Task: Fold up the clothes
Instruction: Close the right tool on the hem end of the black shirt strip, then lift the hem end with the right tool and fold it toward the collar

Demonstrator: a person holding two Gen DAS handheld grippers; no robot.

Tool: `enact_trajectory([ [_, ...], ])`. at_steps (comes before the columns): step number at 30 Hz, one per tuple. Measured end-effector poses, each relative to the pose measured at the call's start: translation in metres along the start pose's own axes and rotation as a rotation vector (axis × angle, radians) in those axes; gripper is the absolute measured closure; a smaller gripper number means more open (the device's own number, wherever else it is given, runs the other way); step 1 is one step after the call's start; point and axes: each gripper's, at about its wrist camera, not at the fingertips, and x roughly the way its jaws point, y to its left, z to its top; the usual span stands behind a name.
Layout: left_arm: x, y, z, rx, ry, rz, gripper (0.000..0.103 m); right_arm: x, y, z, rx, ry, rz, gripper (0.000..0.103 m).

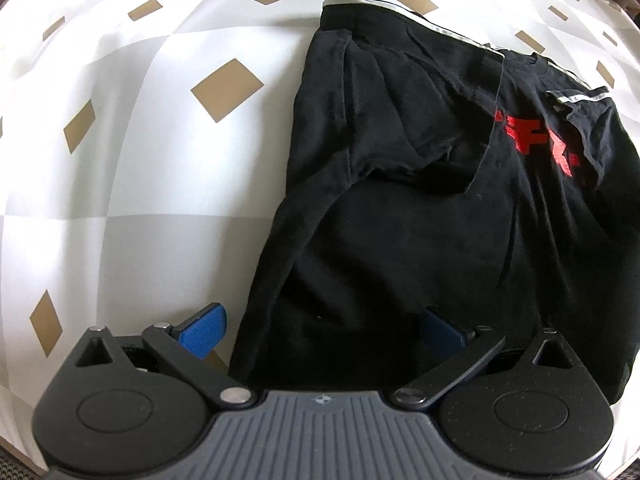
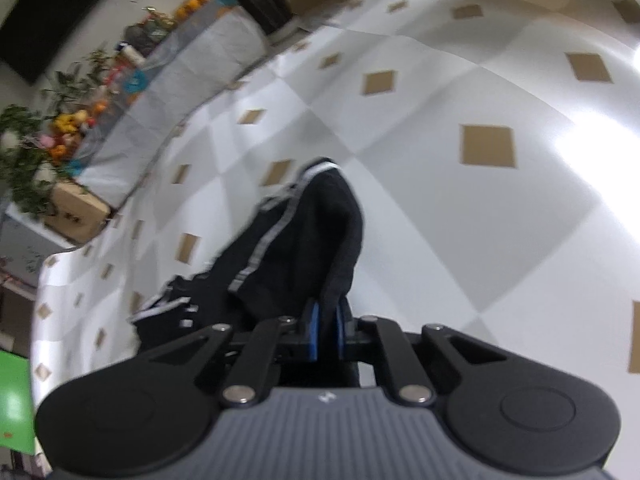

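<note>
Folding black T-shirt (image 1: 400, 200) on checked tablecloth (image 1: 140, 180)

Right gripper (image 2: 326, 332) pinching lifted shirt fabric tightly; left gripper (image 1: 320, 330) hovering spread wide, straddling shirt's near edge.

Bright daylight, fisheye warp, right-view blur

A white and grey checked tablecloth (image 2: 460, 208) with tan diamonds fills most of both views, with bright glare at the right of the right wrist view. At upper left there, a side table (image 2: 192, 52) holds plants (image 2: 28, 152) and coloured fruit (image 2: 68, 124), beside a dark panel (image 2: 52, 8) on the wall.
</note>
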Motion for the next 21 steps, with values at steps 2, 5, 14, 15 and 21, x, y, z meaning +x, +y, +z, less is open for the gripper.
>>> enact_trajectory([
  [2, 0.000, -0.002, -0.001, 0.005, 0.000, 0.003, 0.000, -0.002, 0.010, 0.000, -0.042, -0.001, 0.031, 0.096],
  [5, 0.002, -0.004, -0.002, 0.010, 0.003, 0.007, 0.000, -0.003, 0.026, -0.002, -0.099, 0.006, 0.070, 0.096],
  [14, 0.005, -0.007, -0.006, 0.017, 0.012, 0.014, 0.000, 0.009, 0.023, -0.009, -0.068, 0.051, 0.010, 0.094],
  [15, 0.005, -0.008, -0.007, 0.018, 0.012, 0.014, 0.000, 0.010, 0.019, -0.008, -0.047, 0.052, 0.006, 0.092],
  [21, 0.005, -0.010, -0.008, 0.023, 0.012, 0.015, 0.000, 0.013, 0.003, -0.007, 0.030, 0.054, 0.000, 0.073],
])
